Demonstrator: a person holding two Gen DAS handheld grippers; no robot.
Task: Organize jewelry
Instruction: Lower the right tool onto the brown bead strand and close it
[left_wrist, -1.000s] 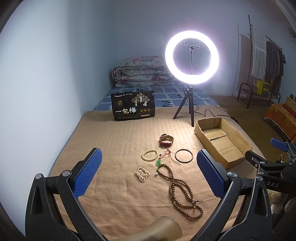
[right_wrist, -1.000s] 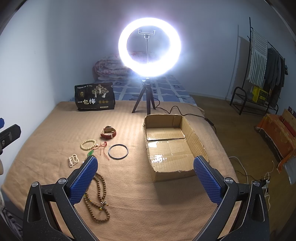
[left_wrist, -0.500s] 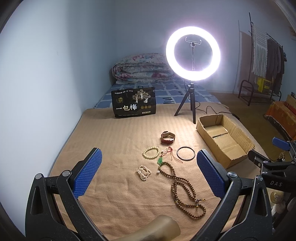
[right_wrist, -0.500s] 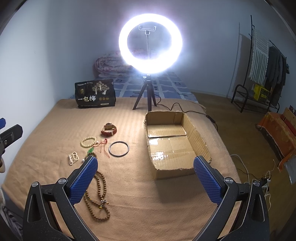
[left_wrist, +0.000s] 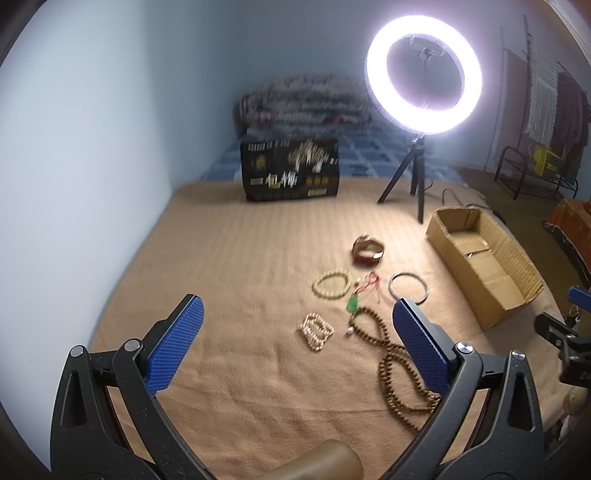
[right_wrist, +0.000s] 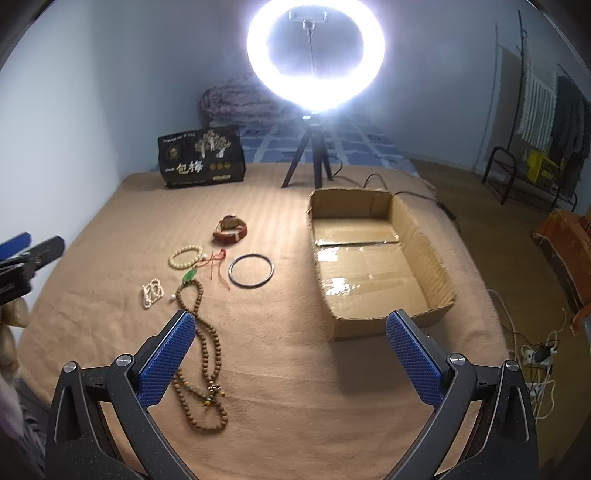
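Note:
Jewelry lies on a tan blanket (right_wrist: 277, 369): a red-strap watch (right_wrist: 230, 229), a cream bead bracelet (right_wrist: 186, 256), a small white bead bracelet (right_wrist: 151, 292), a dark metal bangle (right_wrist: 251, 270), a green pendant on red cord (right_wrist: 190, 274) and a long brown bead necklace (right_wrist: 207, 350). They also show in the left wrist view, with the watch (left_wrist: 367, 251), the bangle (left_wrist: 408, 287) and the necklace (left_wrist: 391, 362). An open cardboard box (right_wrist: 424, 266) stands to their right. My left gripper (left_wrist: 295, 343) is open and empty, hovering near the white bracelet (left_wrist: 315, 330). My right gripper (right_wrist: 291, 362) is open and empty, in front of the box.
A lit ring light on a tripod (right_wrist: 316, 51) stands behind the box, with its cable trailing right. A black printed bag (right_wrist: 201, 157) stands at the back left. A folded quilt (left_wrist: 303, 101) lies beyond. A clothes rack (right_wrist: 535, 122) and a power strip (right_wrist: 539, 356) are at the right.
Both grippers have moved forward and down toward the blanket, so the jewelry and box look nearer. Both stay open. Nothing on the blanket has moved.

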